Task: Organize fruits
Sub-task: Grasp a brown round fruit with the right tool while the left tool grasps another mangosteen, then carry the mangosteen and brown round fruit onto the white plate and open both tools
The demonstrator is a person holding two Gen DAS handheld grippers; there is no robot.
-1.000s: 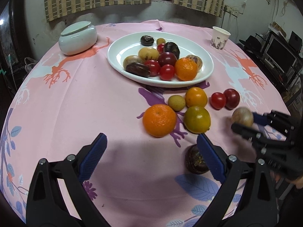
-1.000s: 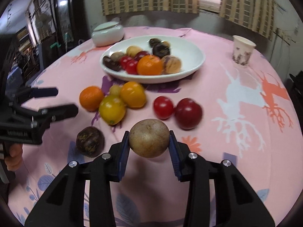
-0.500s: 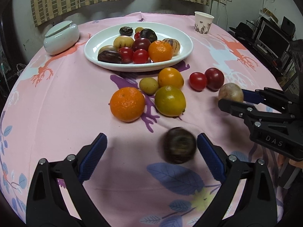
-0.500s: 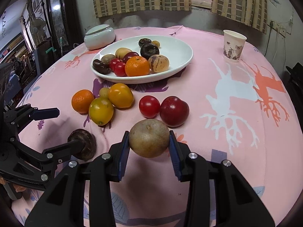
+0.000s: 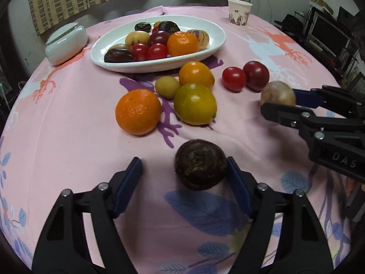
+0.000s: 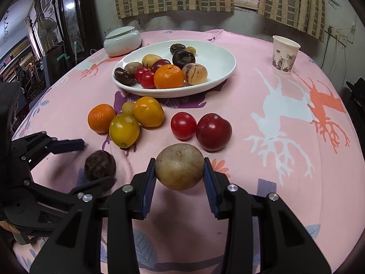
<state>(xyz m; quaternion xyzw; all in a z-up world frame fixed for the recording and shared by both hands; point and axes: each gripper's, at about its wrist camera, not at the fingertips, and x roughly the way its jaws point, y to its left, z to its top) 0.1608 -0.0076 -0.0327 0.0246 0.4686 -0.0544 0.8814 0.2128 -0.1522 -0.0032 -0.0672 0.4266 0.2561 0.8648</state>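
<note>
The left gripper (image 5: 183, 171) stands over the near part of the round table (image 5: 68, 141), which carries a pink cloth with printed deer and leaves. Between its two blue pads lies a dark brown fruit (image 5: 200, 164), resting on the cloth. The right pad touches the fruit or is just beside it, while the left pad (image 5: 127, 182) is clearly apart from it, so the jaws are half wide and do not grip yet; they have just been closing around it.

The right gripper (image 6: 180, 178) holds a round tan fruit (image 6: 179, 169) between its pads, lifted a little above the cloth, toward the near right side of the table.

Near the middle of the table lie the loose fruits: an orange (image 5: 138, 111), a yellow-green citrus (image 5: 195, 104) touching a small yellowish fruit (image 5: 167, 87), and an orange-yellow citrus (image 5: 196, 75) behind them. To the right of this group sit a red tomato (image 5: 233, 78) and a dark red plum (image 5: 256, 75), side by side.

Toward the far edge stands an oval white plate (image 5: 212, 45) with many fruits in it, among them an orange, red tomatoes and dark purple fruits. A white lidded jar (image 5: 66, 43) is at the far left edge, and a paper cup (image 5: 239, 12) at the far right edge.
</note>
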